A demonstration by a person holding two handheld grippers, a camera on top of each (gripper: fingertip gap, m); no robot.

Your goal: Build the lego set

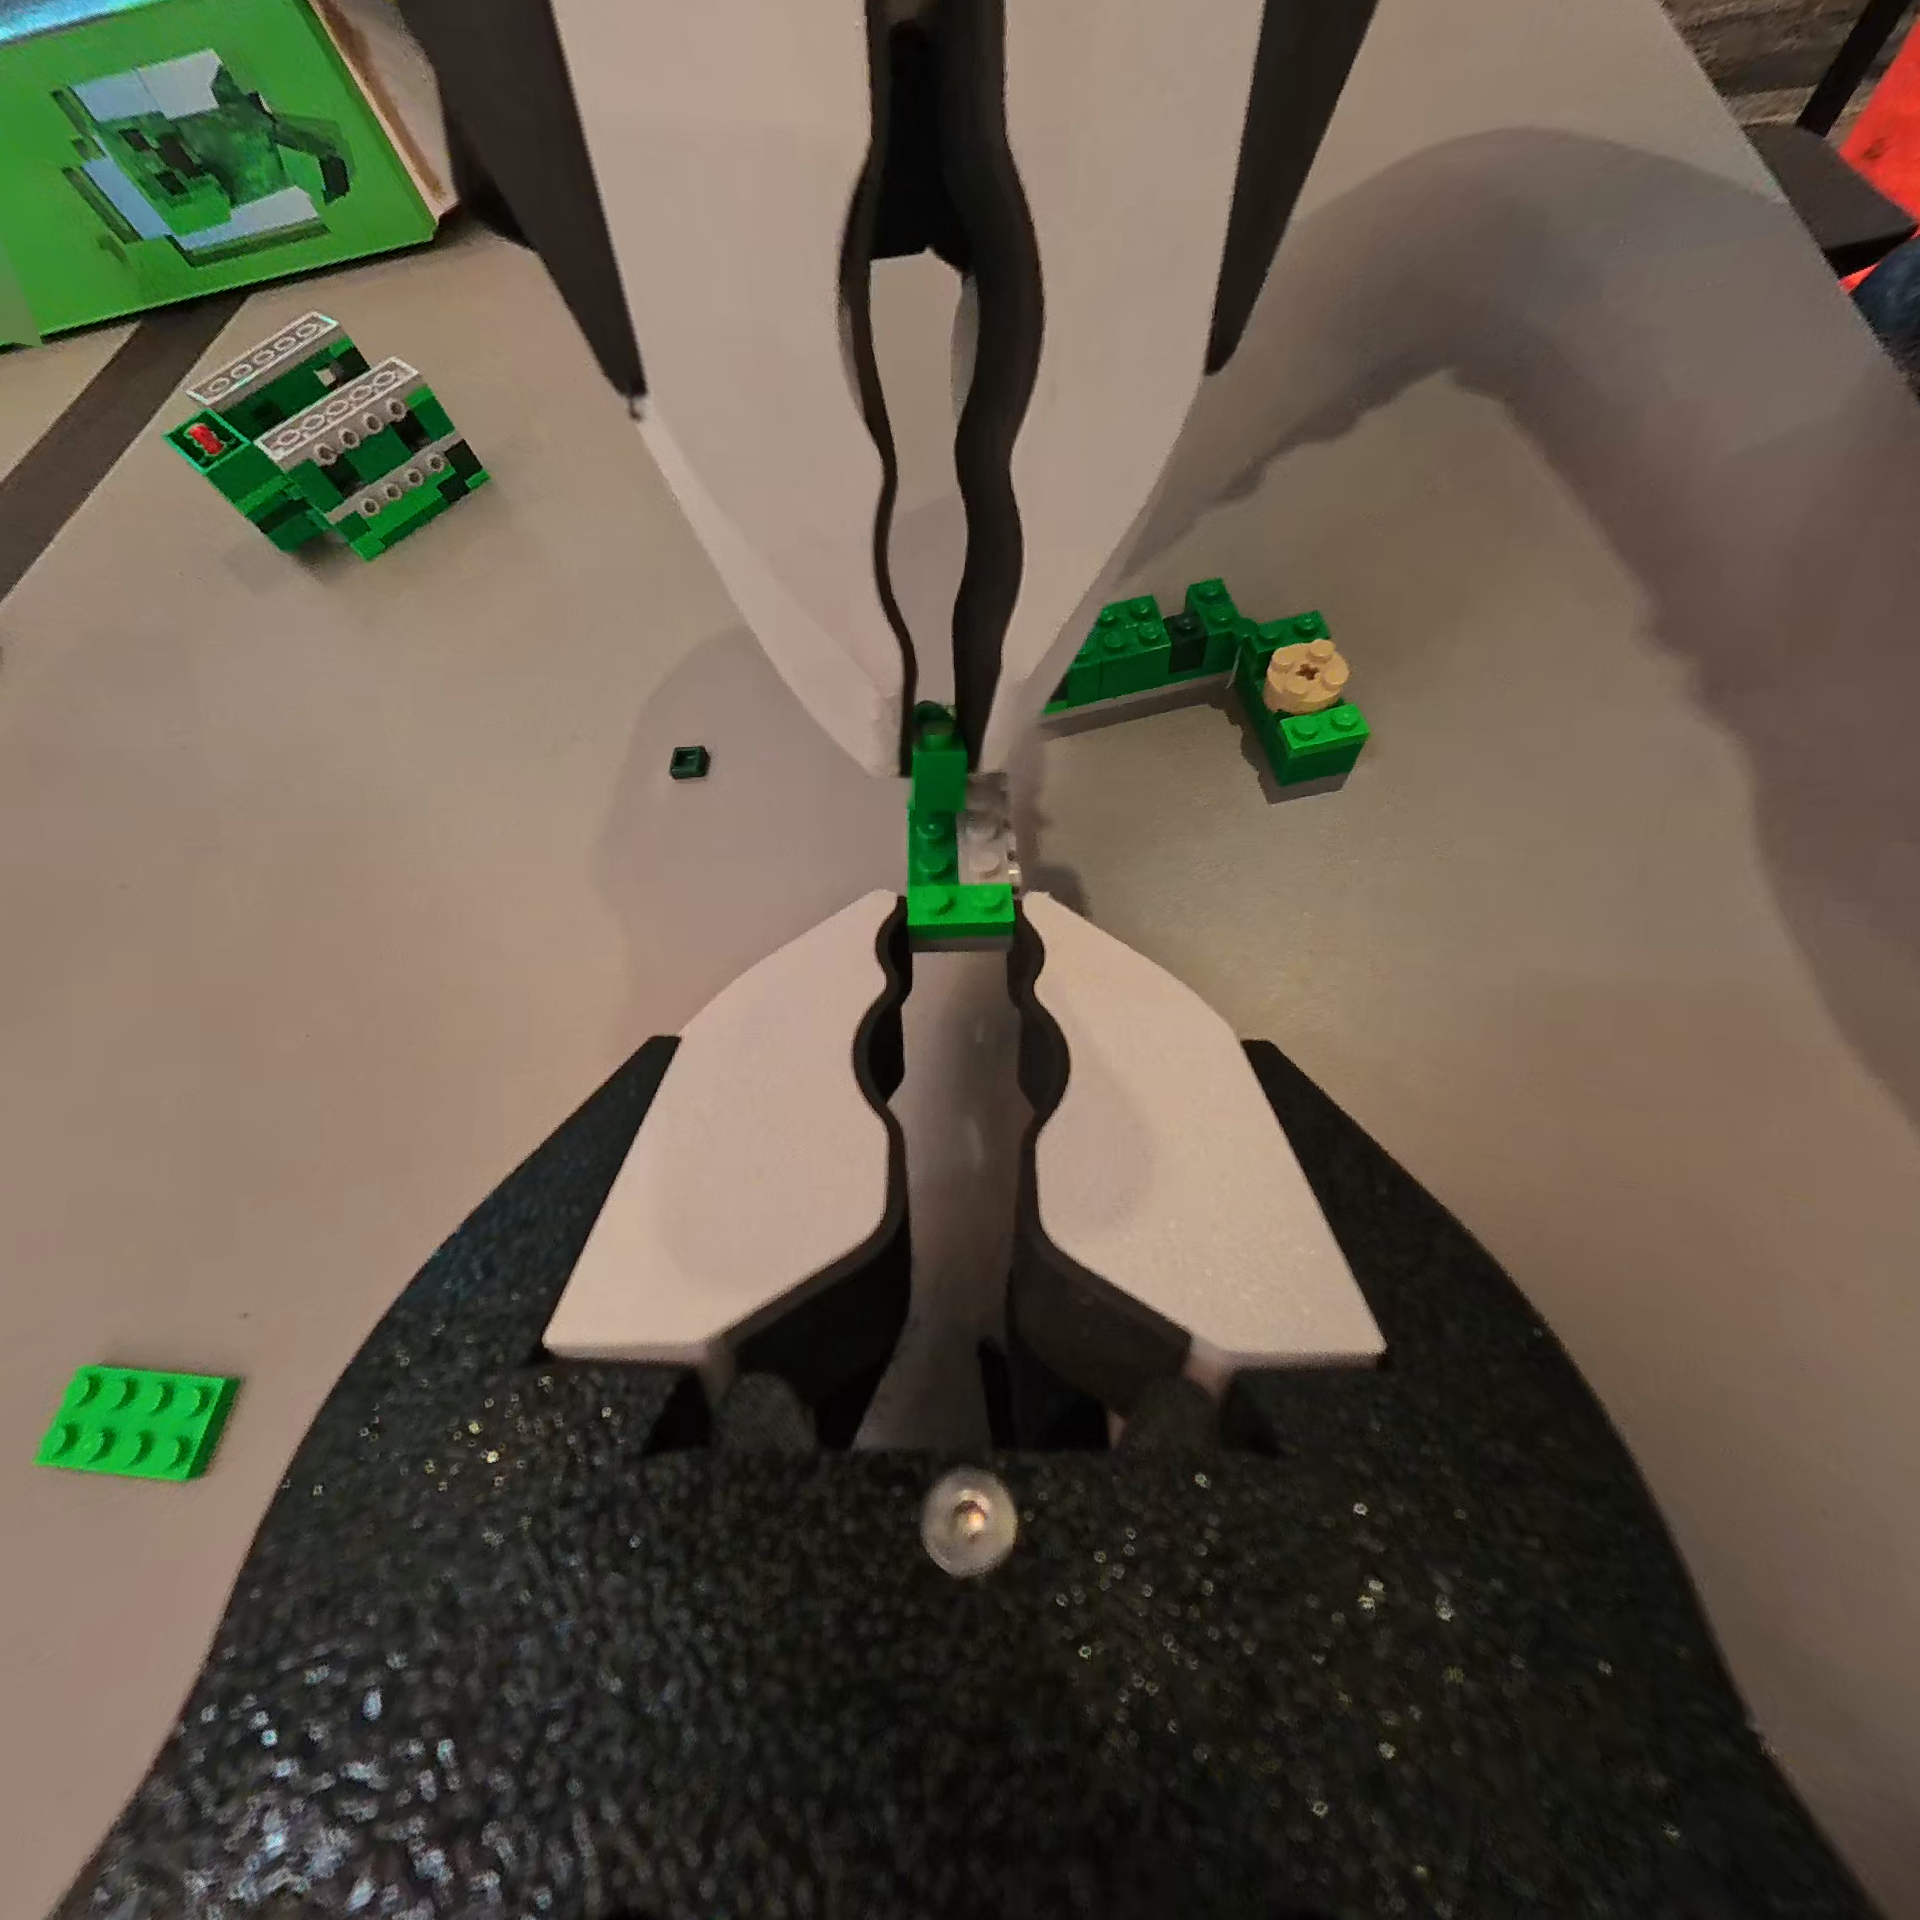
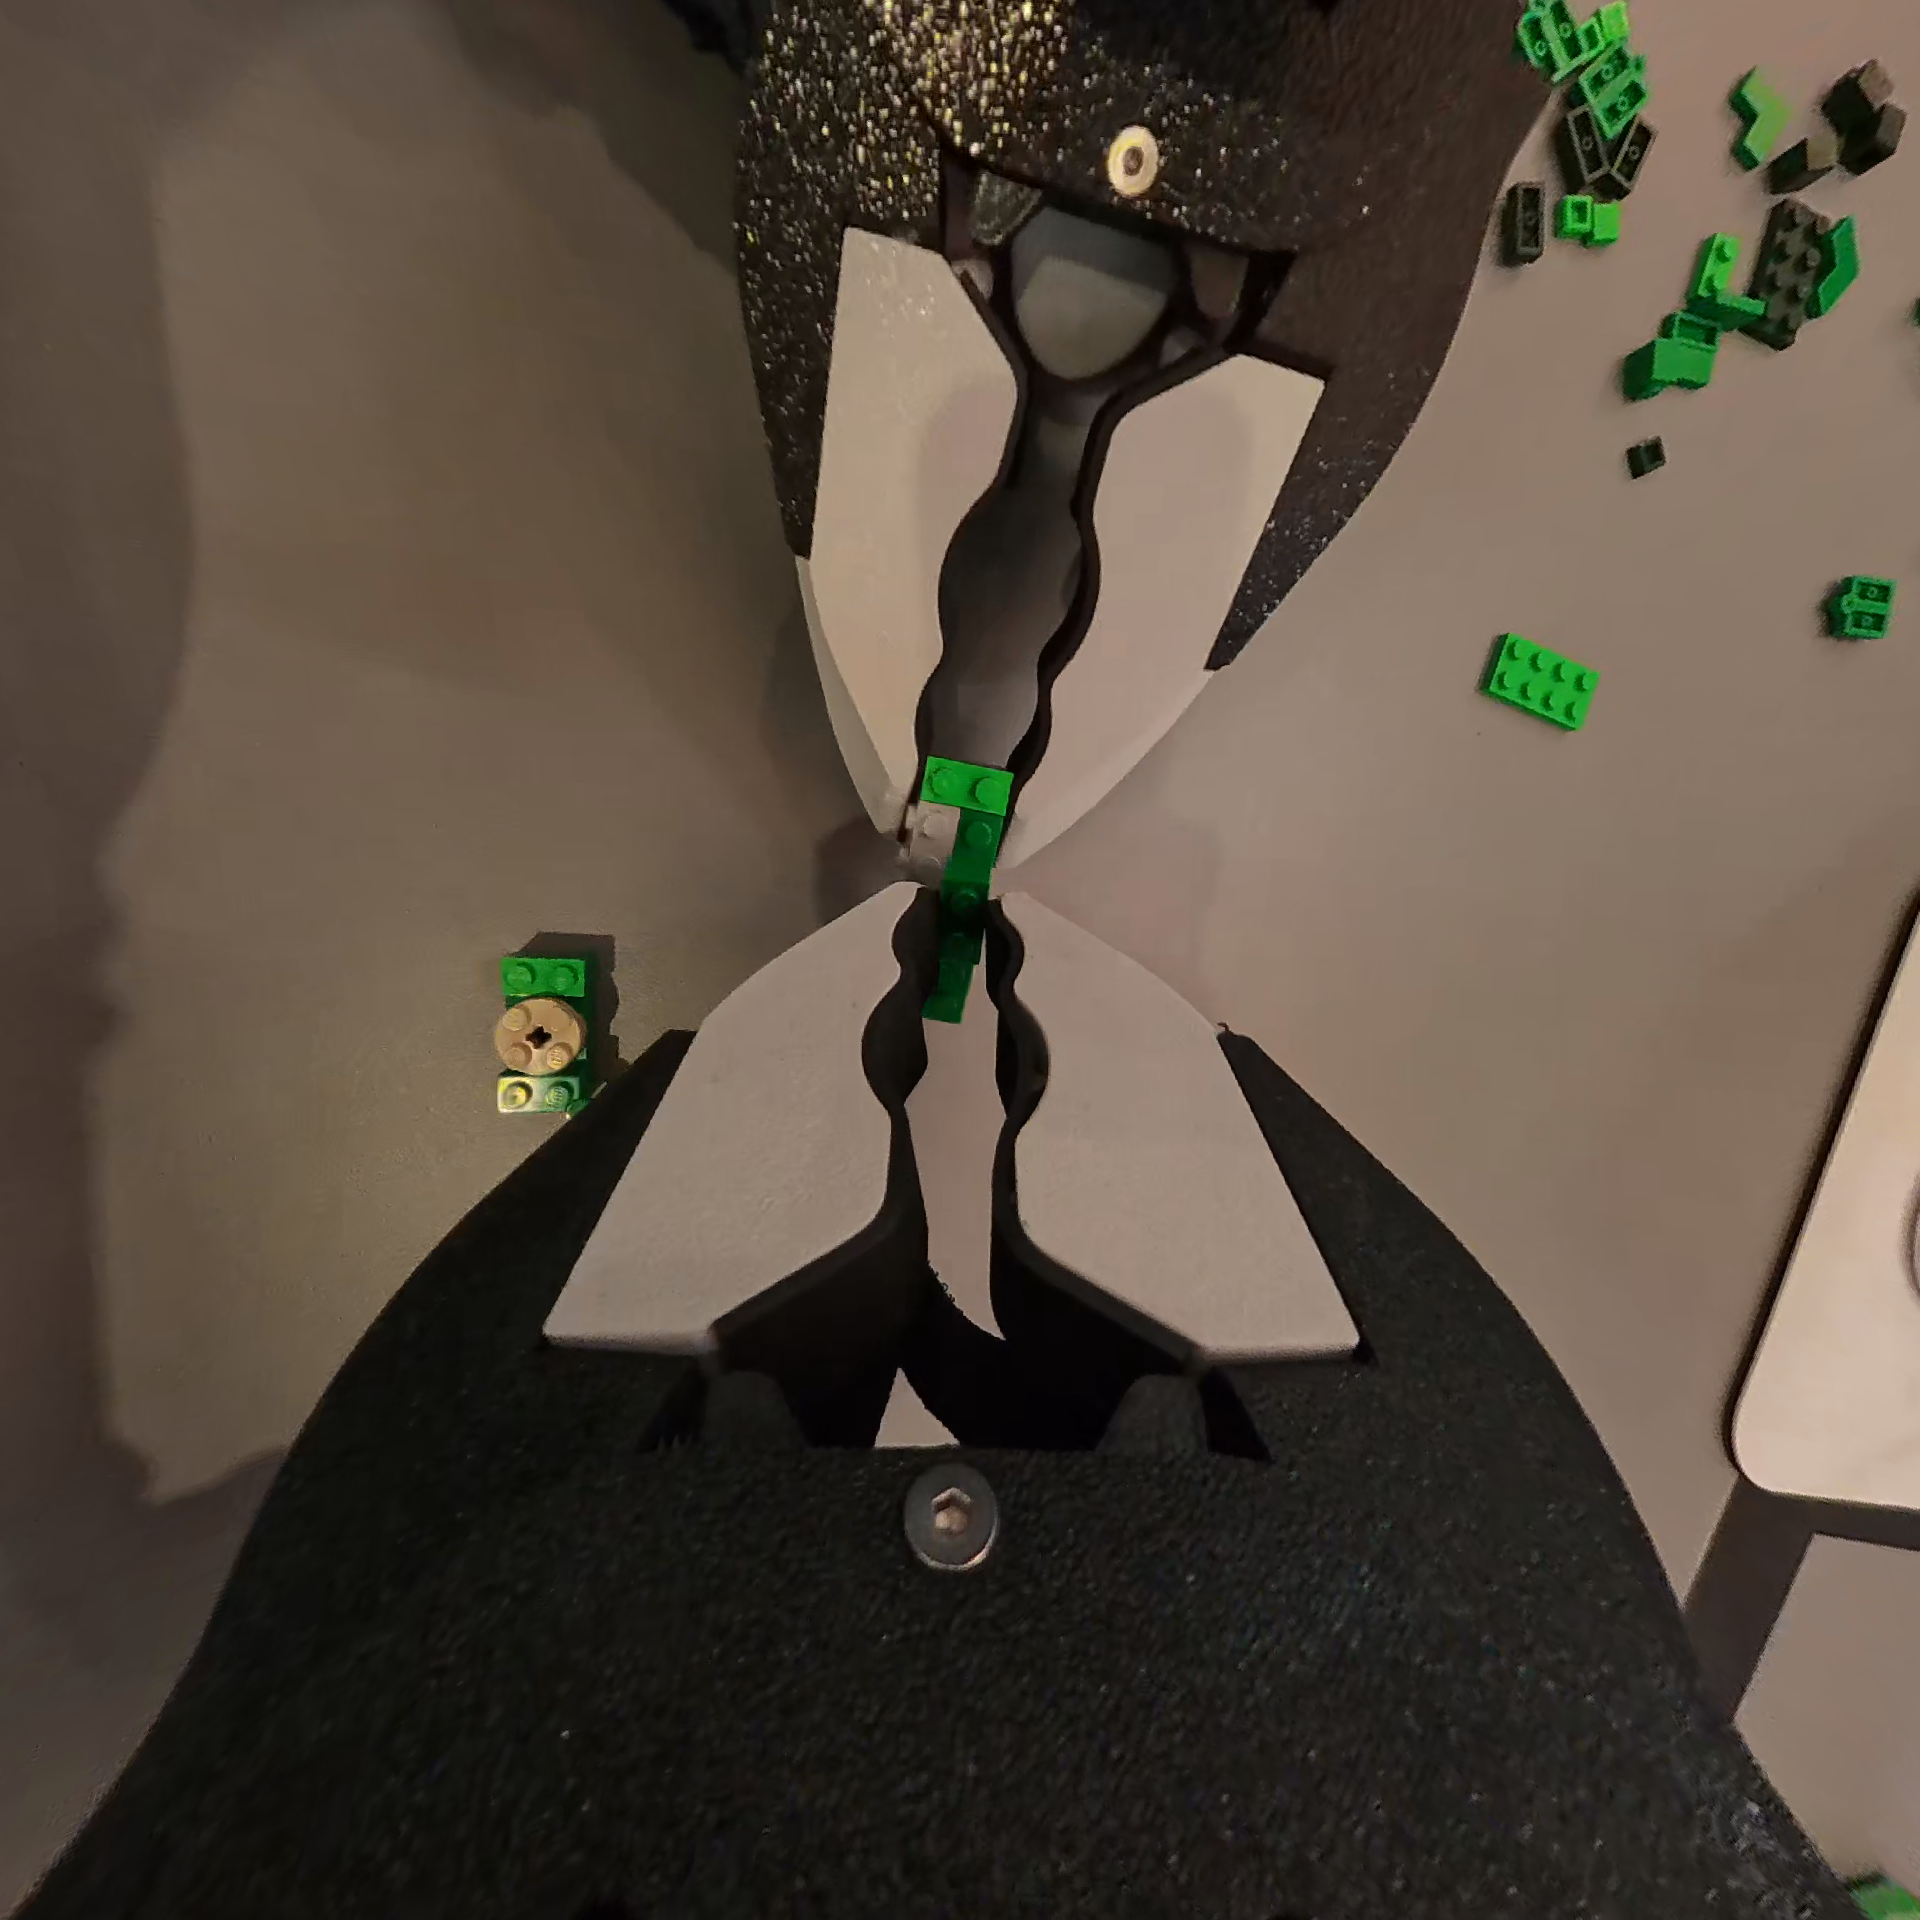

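Between left gripper (image 1: 958,920) and right gripper (image 2: 954,940); small green assembly (image 1: 951,847), clamped endwise.

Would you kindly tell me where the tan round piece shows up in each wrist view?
Left wrist view: the tan round piece sits right of centre, on an angled green sub-build on the table.
Right wrist view: it lies at the left, just beside the right gripper's black body.
Shared landmark: the small green and grey assembly pinched between both grippers at picture centre.
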